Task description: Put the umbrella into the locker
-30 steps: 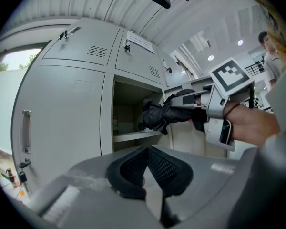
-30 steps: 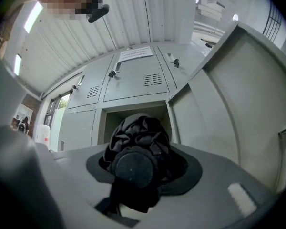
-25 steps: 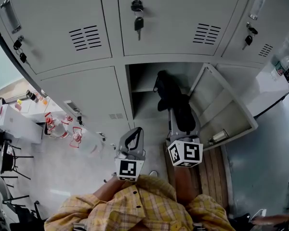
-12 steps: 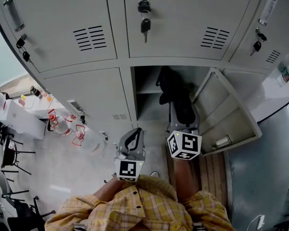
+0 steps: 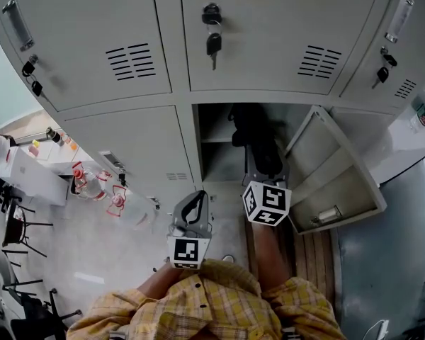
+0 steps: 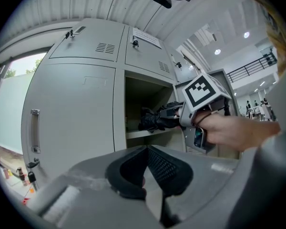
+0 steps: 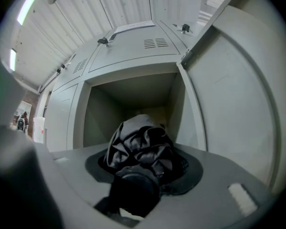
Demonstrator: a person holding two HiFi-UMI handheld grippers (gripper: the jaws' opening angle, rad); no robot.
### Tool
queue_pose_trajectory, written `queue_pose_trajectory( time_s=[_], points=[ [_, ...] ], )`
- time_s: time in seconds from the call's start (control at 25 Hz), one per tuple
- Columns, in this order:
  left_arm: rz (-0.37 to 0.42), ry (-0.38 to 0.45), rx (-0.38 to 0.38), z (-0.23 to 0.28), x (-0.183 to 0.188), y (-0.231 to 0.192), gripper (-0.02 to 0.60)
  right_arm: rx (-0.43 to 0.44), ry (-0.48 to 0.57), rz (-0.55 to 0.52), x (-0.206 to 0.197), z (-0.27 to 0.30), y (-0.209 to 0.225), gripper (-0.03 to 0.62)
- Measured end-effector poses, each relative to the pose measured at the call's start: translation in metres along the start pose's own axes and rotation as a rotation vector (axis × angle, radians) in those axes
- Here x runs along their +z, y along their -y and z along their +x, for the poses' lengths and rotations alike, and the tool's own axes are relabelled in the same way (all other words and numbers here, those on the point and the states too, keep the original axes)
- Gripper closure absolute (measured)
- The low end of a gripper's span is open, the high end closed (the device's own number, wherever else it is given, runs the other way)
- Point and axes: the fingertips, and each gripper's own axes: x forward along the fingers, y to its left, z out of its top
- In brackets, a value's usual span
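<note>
A folded black umbrella [image 5: 258,144] lies between the jaws of my right gripper [image 5: 261,164], with its far end inside the open locker compartment [image 5: 219,122]. In the right gripper view the crumpled umbrella [image 7: 140,149] fills the gap of the right gripper [image 7: 143,175], whose jaws are opening slightly while the pads stay against it. Behind it gapes the locker [image 7: 133,92]. The locker door [image 5: 333,168] stands swung out to the right. My left gripper [image 5: 193,204] hangs lower left of the opening, shut on nothing. In the left gripper view the left gripper [image 6: 145,162] faces the umbrella [image 6: 155,120].
Keys [image 5: 212,44] hang from the closed door above the open compartment. More closed doors flank it. Bottles [image 5: 92,186] stand at the left on the floor side. A white cabinet [image 5: 404,140] sits at the right, and wooden slats [image 5: 301,243] lie below the door.
My right gripper has moved toward the locker, carrying the umbrella deeper into the opening. The left gripper has stayed put.
</note>
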Motion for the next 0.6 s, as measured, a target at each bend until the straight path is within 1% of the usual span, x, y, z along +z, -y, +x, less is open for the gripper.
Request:
queue_pose_trajectory(
  time_s=[0.36,0.52,0.6],
  points=[
    [-0.004,-0.003,0.016,0.006,-0.002,-0.007,0.584,0.002,-0.065,-0.014,-0.012,0.03,0.001,0.372],
    [-0.029,-0.004,0.034,0.007,-0.001,-0.01,0.584,0.019,-0.119,-0.022,-0.018,0.044,0.001,0.367],
    [-0.015,-0.003,0.035,0.007,-0.003,-0.012,0.584,0.03,-0.147,-0.018,-0.02,0.051,0.001,0.364]
  ],
)
